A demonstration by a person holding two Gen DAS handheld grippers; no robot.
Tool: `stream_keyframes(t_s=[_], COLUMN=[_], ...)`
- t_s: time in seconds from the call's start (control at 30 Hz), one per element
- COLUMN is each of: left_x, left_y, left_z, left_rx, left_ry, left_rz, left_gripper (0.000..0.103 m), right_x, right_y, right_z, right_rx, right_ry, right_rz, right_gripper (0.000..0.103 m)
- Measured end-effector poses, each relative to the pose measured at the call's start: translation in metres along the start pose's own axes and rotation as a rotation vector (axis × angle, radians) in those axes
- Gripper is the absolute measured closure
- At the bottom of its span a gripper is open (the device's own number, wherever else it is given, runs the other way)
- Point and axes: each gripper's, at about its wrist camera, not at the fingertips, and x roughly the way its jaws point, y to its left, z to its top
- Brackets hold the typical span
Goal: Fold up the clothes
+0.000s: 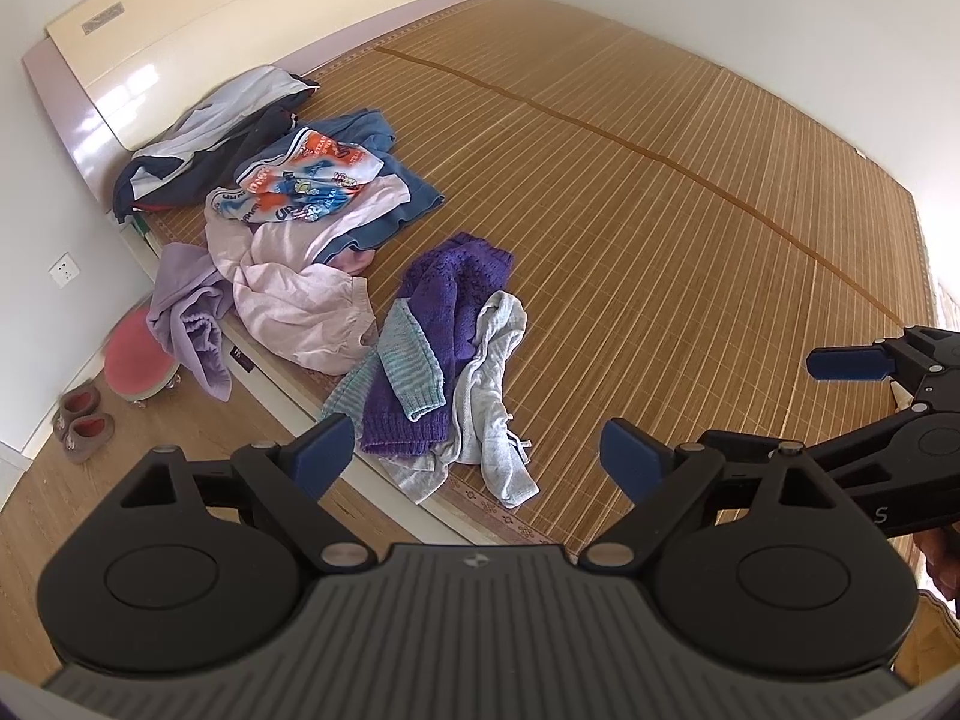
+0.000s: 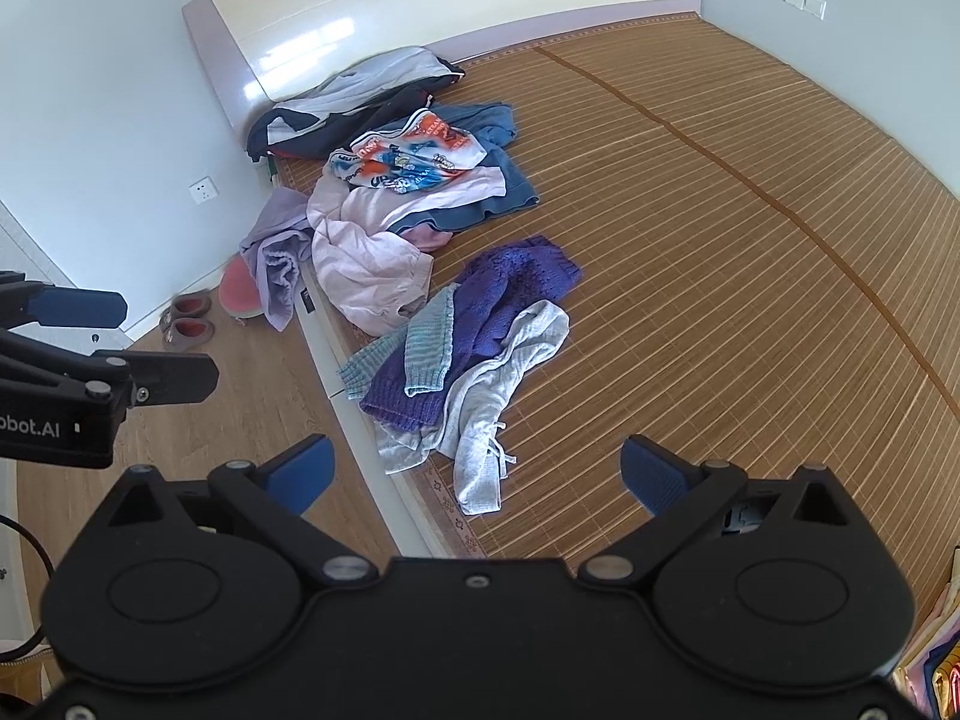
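Hovering above the near edge of the bed (image 1: 660, 192), I have both claws spread wide and holding nothing. My left claw (image 1: 477, 459) hangs over the bed's edge, its blue pads apart, with the nearest heap of clothes showing between and beyond them. My right claw (image 2: 477, 474) is likewise released, tilted downward at the woven bamboo mat (image 2: 750, 276) that covers the bed.

The closest heap lies at the bed's near edge: a purple knitted sweater (image 2: 510, 294), a teal striped knit piece (image 2: 426, 348) draped across it, and a light grey garment (image 2: 492, 396) trailing toward me, its cords loose on the mat. Farther back sits a bigger pile: a pale pink garment (image 1: 294, 294), a printed white, orange and blue shirt (image 1: 306, 180), a blue garment (image 1: 396, 186) beneath it, and a navy and white jacket (image 1: 204, 144) against the glossy headboard (image 1: 180, 42). A lilac towel (image 1: 186, 318) hangs over the bed's side.

On the wooden floor beside the bed stand a pink stool (image 1: 135, 360) and a pair of slippers (image 1: 81, 420).
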Motion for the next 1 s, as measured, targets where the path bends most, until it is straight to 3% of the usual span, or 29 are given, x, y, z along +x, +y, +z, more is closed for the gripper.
stream_keyframes(t_s=[0.53, 0.8, 1.0], left_x=[0.017, 0.009, 0.024], left_y=[0.007, -0.009, -0.012], left_z=[-0.001, 0.000, 0.007], left_rx=[0.027, 0.025, 0.025], left_ry=[-0.009, -0.011, -0.006], left_rz=[-0.019, -0.016, -0.015], left_gripper=[0.011, 0.011, 0.011], right_x=[0.000, 0.004, 0.008], right_y=[-0.008, -0.013, -0.022], right_z=[-0.003, 0.001, 0.001], right_rx=[-0.003, -0.009, -0.012], right_ry=[-0.001, 0.007, 0.014], right_rz=[0.005, 0.005, 0.011], right_gripper=[0.001, 0.001, 0.001])
